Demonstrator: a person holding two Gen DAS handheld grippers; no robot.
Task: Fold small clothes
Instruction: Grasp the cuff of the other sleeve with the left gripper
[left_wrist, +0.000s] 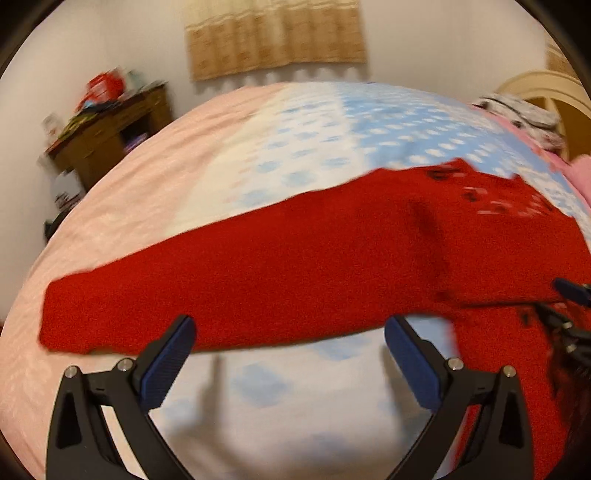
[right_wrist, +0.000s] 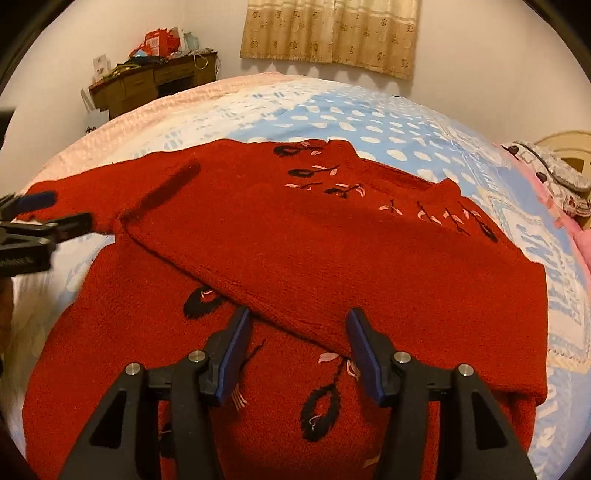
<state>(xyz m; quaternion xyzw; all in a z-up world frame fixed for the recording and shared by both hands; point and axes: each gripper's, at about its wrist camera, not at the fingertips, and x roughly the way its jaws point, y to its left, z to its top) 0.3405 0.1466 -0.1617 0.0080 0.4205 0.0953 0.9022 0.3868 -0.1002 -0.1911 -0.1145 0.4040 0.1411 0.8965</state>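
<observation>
Lying half-folded, red sweater (right_wrist: 295, 258)

Black gripper (right_wrist: 299, 354) frames — blue-padded fingers (right_wrist: 364, 354), silver screws.

text: none legible | bedsheet (right_wrist: 546, 258): large lettering along border (too distorted to read)
</observation>
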